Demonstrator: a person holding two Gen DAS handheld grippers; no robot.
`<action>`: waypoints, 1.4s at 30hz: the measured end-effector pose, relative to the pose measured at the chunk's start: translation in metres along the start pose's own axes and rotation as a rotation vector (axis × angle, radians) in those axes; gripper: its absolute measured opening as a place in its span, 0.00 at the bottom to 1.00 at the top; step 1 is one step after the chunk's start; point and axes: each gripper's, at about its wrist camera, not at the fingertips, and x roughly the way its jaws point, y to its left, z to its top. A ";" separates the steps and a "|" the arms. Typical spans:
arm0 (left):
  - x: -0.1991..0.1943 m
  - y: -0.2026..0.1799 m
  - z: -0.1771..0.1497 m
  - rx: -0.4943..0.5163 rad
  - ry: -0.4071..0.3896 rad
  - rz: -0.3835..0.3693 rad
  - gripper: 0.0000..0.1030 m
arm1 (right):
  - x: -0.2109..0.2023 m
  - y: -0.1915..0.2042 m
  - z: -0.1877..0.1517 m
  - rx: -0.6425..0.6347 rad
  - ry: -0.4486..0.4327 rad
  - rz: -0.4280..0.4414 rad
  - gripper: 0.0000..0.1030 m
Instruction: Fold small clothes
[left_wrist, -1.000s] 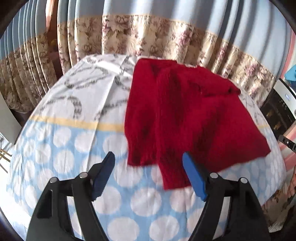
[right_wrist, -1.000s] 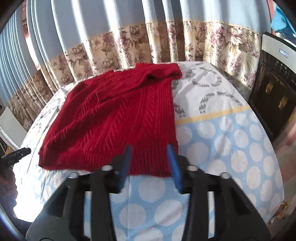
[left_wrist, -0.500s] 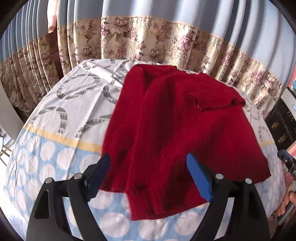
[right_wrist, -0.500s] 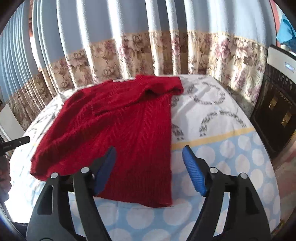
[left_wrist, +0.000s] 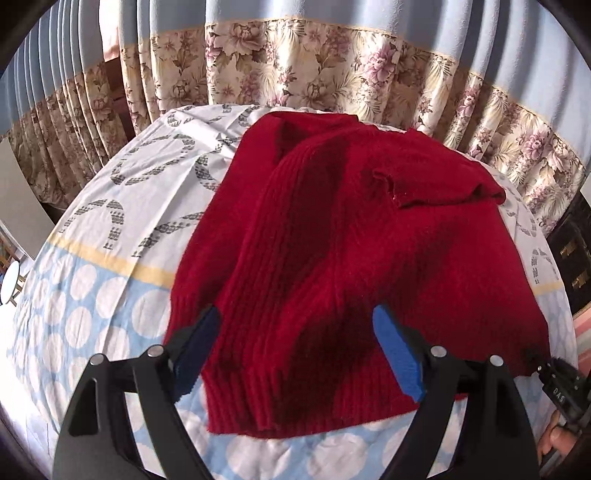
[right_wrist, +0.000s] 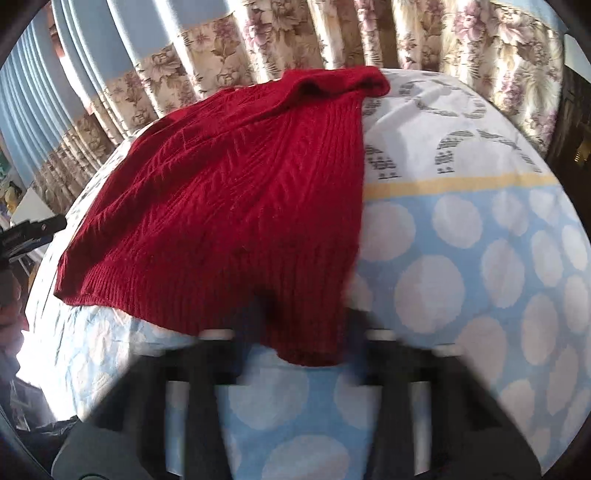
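Observation:
A red knit sweater (left_wrist: 351, 258) lies flat on the table with its sleeves folded over the body. My left gripper (left_wrist: 295, 350) is open, its blue pads either side of the folded sleeve cuffs near the hem. In the right wrist view the sweater (right_wrist: 240, 206) spreads to the left and its lower right hem corner reaches down between the jaws. My right gripper (right_wrist: 299, 343) is blurred by motion, so I cannot see how far apart its fingers stand.
The table is covered by a cloth (right_wrist: 461, 258) with white dots on blue near me, a yellow stripe and a white patterned part farther back. Floral curtains (left_wrist: 332, 74) hang behind. A dark appliance (left_wrist: 576, 258) stands at the right.
Both grippers moved forward toward the sweater's hem. The right gripper opened from narrow to wide half a second ago and is now moving fast over the hem corner.

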 end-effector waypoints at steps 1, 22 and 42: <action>0.002 0.000 0.003 -0.003 0.001 -0.002 0.82 | -0.005 0.000 0.001 -0.002 -0.013 0.007 0.12; 0.049 -0.004 0.071 0.163 -0.004 -0.263 0.83 | -0.075 0.041 0.064 0.052 -0.212 -0.343 0.72; 0.064 0.011 0.115 0.072 -0.029 -0.177 0.85 | 0.011 0.090 0.187 -0.072 -0.237 -0.413 0.84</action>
